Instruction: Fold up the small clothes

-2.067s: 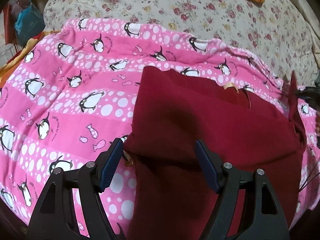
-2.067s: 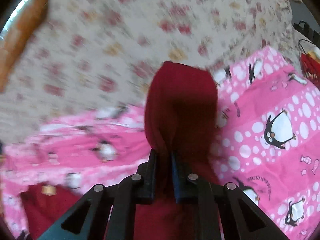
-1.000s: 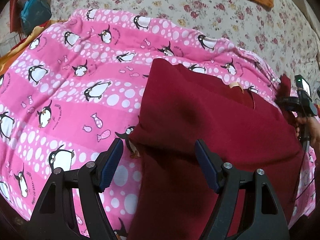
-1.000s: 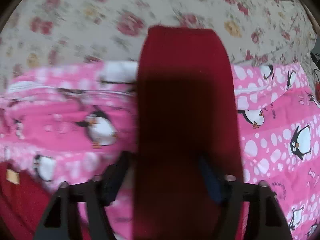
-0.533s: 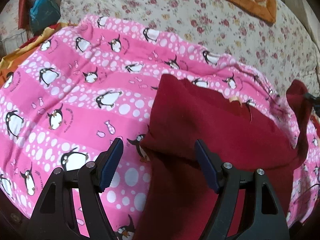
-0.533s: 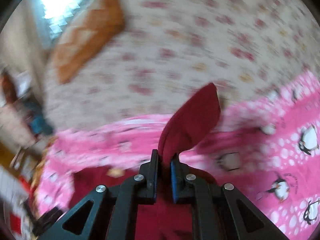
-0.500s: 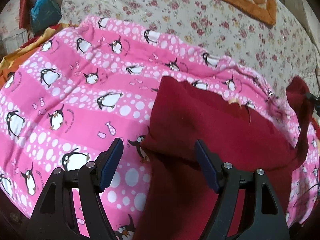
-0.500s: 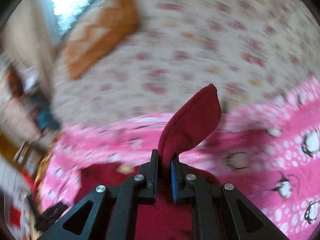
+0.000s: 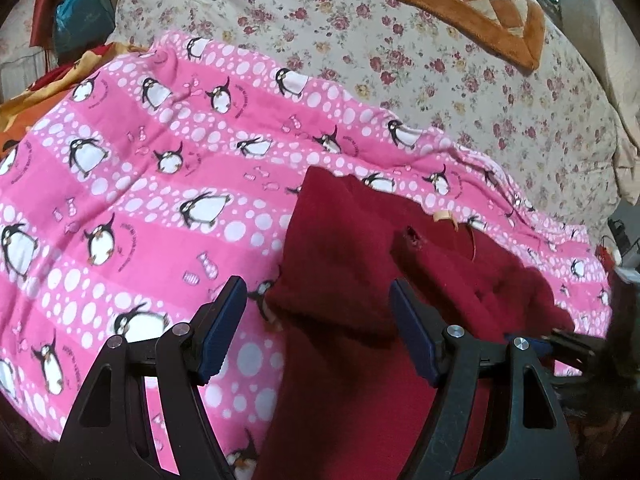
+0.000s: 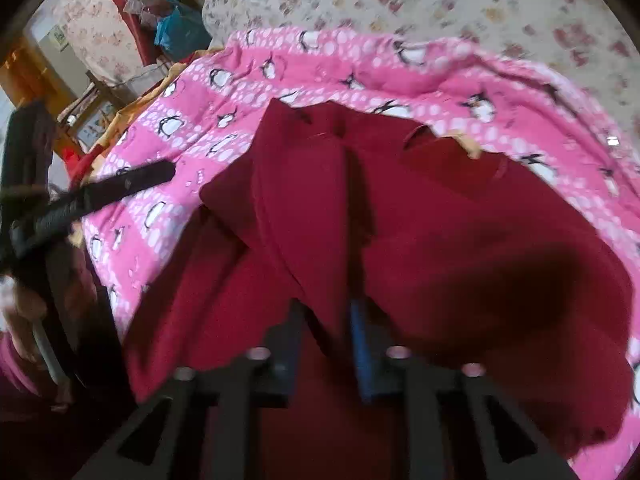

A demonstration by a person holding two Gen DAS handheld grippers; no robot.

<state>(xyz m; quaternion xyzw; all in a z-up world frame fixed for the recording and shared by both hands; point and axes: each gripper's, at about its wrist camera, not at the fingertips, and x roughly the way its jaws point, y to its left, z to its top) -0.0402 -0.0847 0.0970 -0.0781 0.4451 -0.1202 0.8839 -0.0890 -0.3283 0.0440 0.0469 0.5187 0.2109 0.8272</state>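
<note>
The dark red garment point(image 9: 344, 264) is lying on the pink penguin blanket point(image 9: 160, 184), right ahead of both tongs. Your right tongs point(image 10: 326, 344) are pinching a raised sleeve point(image 10: 304, 216) of it, nearly closed around the cloth. Your left tongs point(image 9: 316, 320) are hovering wide apart over its near edge, gripping nothing.

I'm in a home bedroom, on a bed. A pink penguin-print blanket point(image 9: 160, 184) covers the near part, w/ a floral bedsheet point(image 9: 460, 92) beyond it & an orange patchwork cushion point(image 9: 460, 4) at the far right. Far left there's household clutter: a blue bag point(image 9: 80, 8), floral wallpaper point(image 10: 100, 36), wooden furniture point(image 10: 28, 76).
</note>
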